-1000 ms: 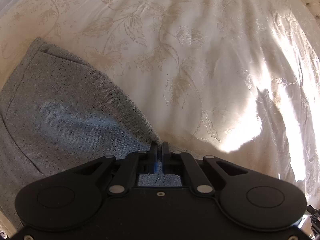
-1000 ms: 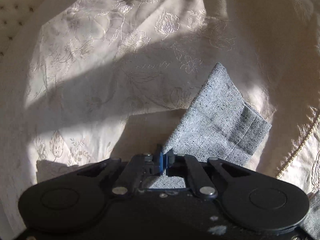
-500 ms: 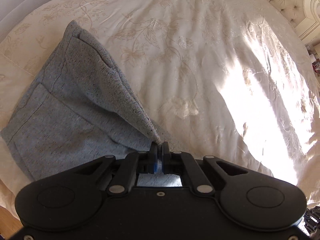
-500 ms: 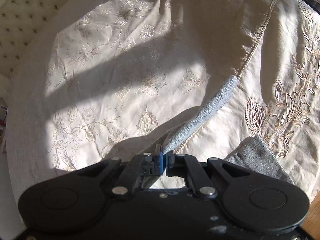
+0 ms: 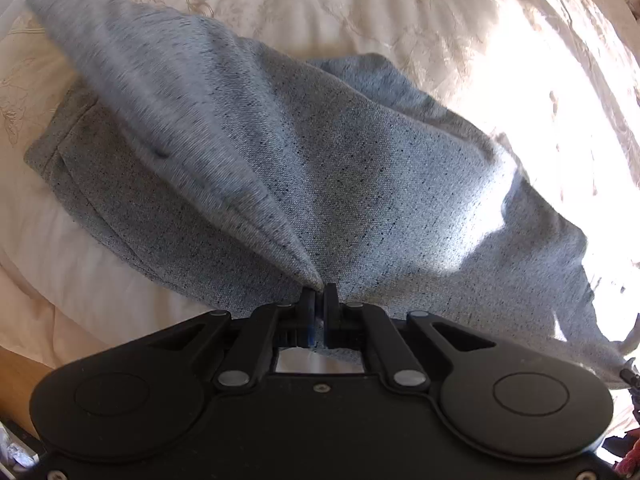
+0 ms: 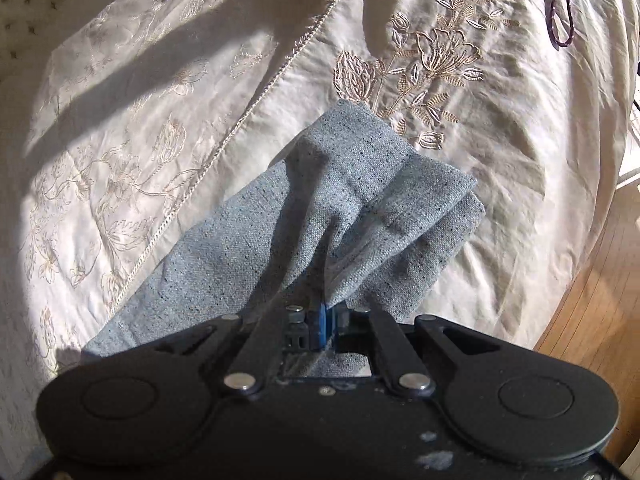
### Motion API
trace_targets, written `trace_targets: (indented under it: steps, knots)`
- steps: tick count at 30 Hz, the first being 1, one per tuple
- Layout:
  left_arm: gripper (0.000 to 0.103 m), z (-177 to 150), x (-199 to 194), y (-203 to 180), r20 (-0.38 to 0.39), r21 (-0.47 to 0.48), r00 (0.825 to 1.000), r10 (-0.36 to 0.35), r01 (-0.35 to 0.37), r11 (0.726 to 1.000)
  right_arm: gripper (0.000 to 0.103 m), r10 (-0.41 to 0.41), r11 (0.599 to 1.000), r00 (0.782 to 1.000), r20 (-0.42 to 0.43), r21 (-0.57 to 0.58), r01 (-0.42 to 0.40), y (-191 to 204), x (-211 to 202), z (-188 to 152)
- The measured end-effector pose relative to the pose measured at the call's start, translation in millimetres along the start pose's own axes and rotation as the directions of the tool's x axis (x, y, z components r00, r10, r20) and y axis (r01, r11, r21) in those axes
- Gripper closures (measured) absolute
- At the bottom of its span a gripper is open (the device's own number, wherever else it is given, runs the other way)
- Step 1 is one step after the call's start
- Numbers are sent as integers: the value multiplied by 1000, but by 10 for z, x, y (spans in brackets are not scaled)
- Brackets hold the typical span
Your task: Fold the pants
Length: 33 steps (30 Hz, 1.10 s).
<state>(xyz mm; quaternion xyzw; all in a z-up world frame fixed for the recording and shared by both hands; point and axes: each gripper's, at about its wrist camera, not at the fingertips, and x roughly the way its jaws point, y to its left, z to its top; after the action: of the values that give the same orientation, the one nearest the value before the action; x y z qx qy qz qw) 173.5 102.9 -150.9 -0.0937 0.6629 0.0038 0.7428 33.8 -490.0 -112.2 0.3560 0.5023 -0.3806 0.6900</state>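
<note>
The grey speckled pants [image 5: 340,168] lie spread on a cream embroidered bedspread [image 5: 400,8]. My left gripper [image 5: 319,294] is shut on a folded edge of the pants, which rises as a ridge up and to the left from the jaws. In the right wrist view the pants' leg end [image 6: 360,208] with its hem lies doubled over itself. My right gripper [image 6: 323,312] is shut on that cloth, lifting a fold of it.
The bedspread [image 6: 160,120] has a corded seam [image 6: 256,96] running diagonally. A purple cord loop [image 6: 560,12] lies at the far right. Wooden floor [image 6: 600,320] shows past the bed's right edge and at the lower left in the left wrist view [image 5: 16,380].
Both grippers have carried the pants over: the cloth now covers the middle of the left view, and the leg end now lies doubled in front of my right gripper.
</note>
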Motion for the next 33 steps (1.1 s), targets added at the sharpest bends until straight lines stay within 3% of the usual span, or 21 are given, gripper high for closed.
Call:
trace_targets:
  steps: [6, 13, 19, 20, 22, 24, 26, 29, 31, 33]
  knots:
    - [98, -67, 352, -28, -55, 87, 997, 55, -50, 995, 99, -43, 999, 999, 14, -14, 43, -84, 137, -190]
    - [98, -85, 497, -151, -45, 92, 992, 117, -113, 989, 99, -20, 998, 999, 34, -63, 22, -83, 137, -167]
    - [98, -196, 534, -332, -17, 76, 983, 182, -180, 981, 99, 41, 982, 973, 227, -191, 3, 69, -391, -254]
    - [98, -214, 544, -371, -13, 75, 981, 195, -194, 978, 99, 25, 980, 977, 211, -198, 18, 62, -351, -282]
    - [98, -249, 567, -411, -8, 78, 975, 222, -221, 972, 99, -35, 980, 995, 94, -194, 52, -27, -72, -288]
    - [98, -267, 593, -473, -4, 83, 970, 244, -243, 966, 99, -53, 993, 999, 1, -110, 53, -207, 137, -261]
    - [98, -288, 625, -592, -2, 88, 964, 266, -265, 960, 99, -17, 998, 1000, -3, -59, 17, -283, 129, -201]
    - [98, -303, 657, -657, -2, 91, 960, 281, -280, 956, 99, 36, 978, 994, 105, -210, -13, 7, -183, -115]
    - [98, -272, 692, -731, -3, 102, 957, 291, -290, 952, 99, 111, 941, 976, 187, -335, -43, 297, -493, -109]
    - [98, -257, 682, -778, -5, 113, 954, 299, -296, 948, 99, 255, 874, 930, 266, -474, -104, 592, -951, -168]
